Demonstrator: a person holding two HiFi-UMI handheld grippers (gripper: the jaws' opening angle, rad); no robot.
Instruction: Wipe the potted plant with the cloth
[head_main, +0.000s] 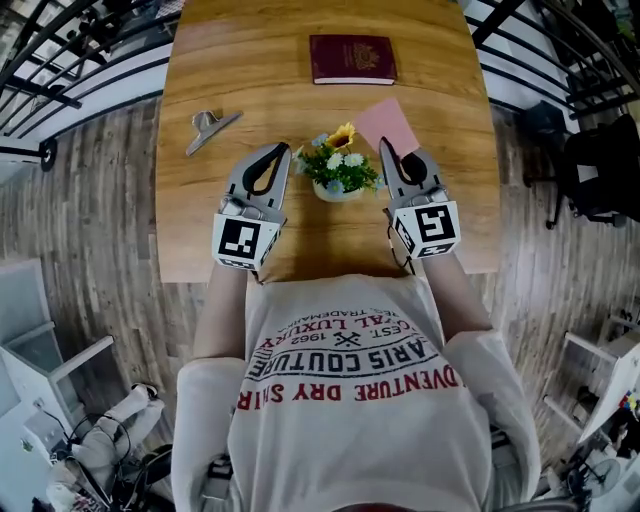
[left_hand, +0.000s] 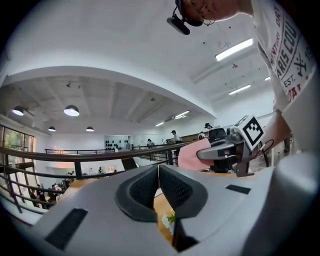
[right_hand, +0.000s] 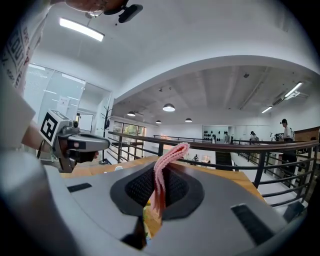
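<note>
Grey left gripper (head_main: 282, 153) just left of plant (head_main: 338, 168), jaws closed, empty. Right gripper (head_main: 388, 150) just right of plant, clamping pink cloth (head_main: 385, 122). Beyond plant on table (head_main: 290, 100): clip (head_main: 210, 128) left, red book (head_main: 352, 59) farthest.

The potted plant (head_main: 338, 172) is a small bunch of yellow, white and pale blue flowers with green leaves in a low white pot. It stands upright between the left gripper (head_main: 277, 152) and the right gripper (head_main: 387, 150), just beside the tips of both. The cloth (head_main: 387, 123) is a thin pink square, pinched by its near edge between the right gripper's closed jaws, and it sticks out beyond their tips, close to the yellow flower.
</note>
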